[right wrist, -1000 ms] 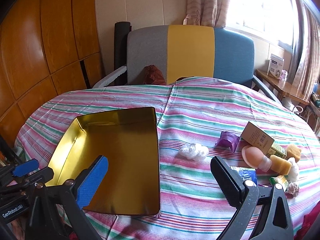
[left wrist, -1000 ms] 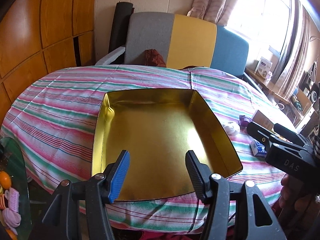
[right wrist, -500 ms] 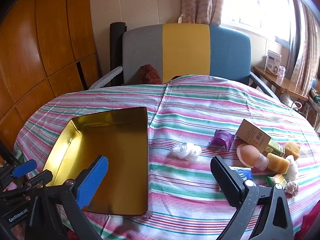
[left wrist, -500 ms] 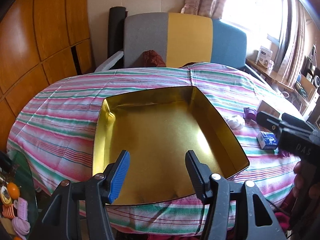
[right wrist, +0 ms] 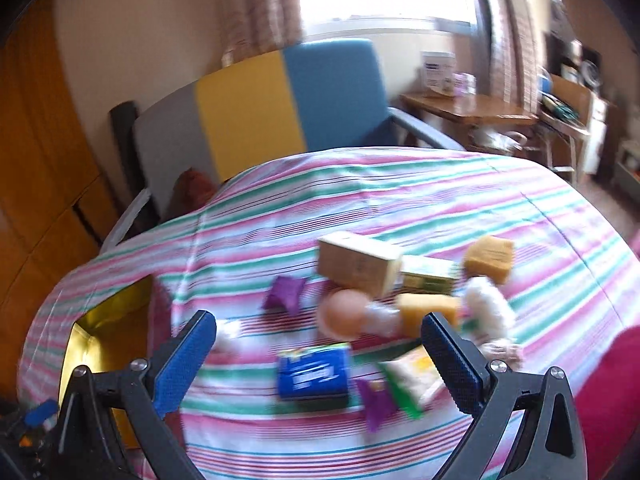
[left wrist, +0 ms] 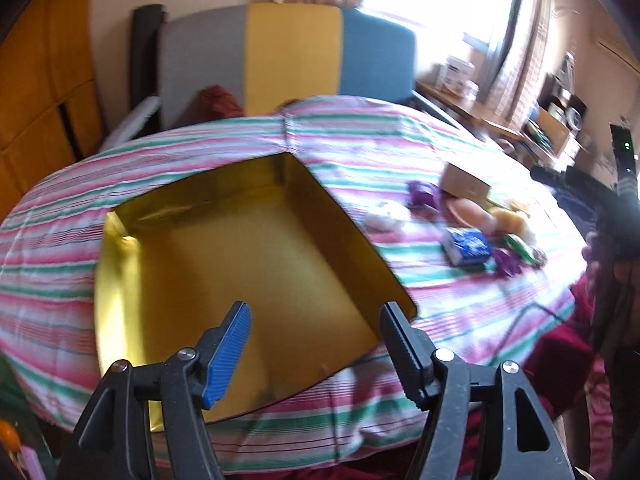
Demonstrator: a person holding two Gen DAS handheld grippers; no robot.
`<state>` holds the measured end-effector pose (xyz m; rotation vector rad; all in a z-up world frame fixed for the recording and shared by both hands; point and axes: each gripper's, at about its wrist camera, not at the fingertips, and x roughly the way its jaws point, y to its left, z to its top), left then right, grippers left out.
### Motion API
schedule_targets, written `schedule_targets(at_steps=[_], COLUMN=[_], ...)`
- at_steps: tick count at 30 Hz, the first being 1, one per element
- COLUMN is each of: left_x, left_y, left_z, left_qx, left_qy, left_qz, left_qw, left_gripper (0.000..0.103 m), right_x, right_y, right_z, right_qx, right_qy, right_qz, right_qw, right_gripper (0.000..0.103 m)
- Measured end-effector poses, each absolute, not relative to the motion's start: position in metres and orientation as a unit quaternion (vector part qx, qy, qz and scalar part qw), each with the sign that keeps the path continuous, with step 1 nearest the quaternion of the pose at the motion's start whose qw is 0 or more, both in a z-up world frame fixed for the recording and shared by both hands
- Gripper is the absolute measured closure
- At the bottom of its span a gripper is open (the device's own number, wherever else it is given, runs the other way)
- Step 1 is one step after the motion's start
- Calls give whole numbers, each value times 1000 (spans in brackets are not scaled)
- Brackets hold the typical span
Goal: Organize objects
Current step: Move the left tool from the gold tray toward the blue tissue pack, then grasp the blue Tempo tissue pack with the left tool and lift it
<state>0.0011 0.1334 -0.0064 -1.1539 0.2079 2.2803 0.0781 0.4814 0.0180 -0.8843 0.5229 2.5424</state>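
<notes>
I'm holding the left claw point(left wrist: 315, 334) over the gold tin point(left wrist: 248, 272) on the striped worktop point(left wrist: 360, 152), jaws opening w/ nothing between. Right claw point(right wrist: 318, 344) is hanging wide apart, empty, above the blue packet point(right wrist: 314, 372) amid blurred clutter, prob. sponges and wrappers.

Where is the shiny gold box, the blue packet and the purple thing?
gold tin point(left wrist: 248, 264): left wrist view, on its bare inside floor.
blue packet point(right wrist: 314, 372): right wrist view, middle of its top face.
purple wrapper point(right wrist: 285, 294): right wrist view, middle of its crumpled body.
</notes>
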Motion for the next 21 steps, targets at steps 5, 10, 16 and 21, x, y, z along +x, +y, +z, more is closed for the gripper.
schedule_targets(at_steps=[5, 10, 16, 21], left_x=[-3, 1, 11, 4], left_y=[170, 222, 304, 359], left_z=[-6, -7, -24, -54], left_qx=[-456, -454, -406, -417], left_qy=[86, 118, 271, 328], left_qz=[824, 788, 752, 706], left_qw=[324, 399, 444, 469], left_gripper=[36, 36, 34, 21], right_x=[104, 123, 129, 128], right_y=[541, 579, 588, 587], right_z=[8, -16, -25, -28], right_qx=[-306, -301, -280, -274], right_qy=[228, 278, 327, 339], right_qz=[894, 879, 875, 879], right_qw=[235, 243, 222, 194], right_gripper=[0, 0, 0, 0])
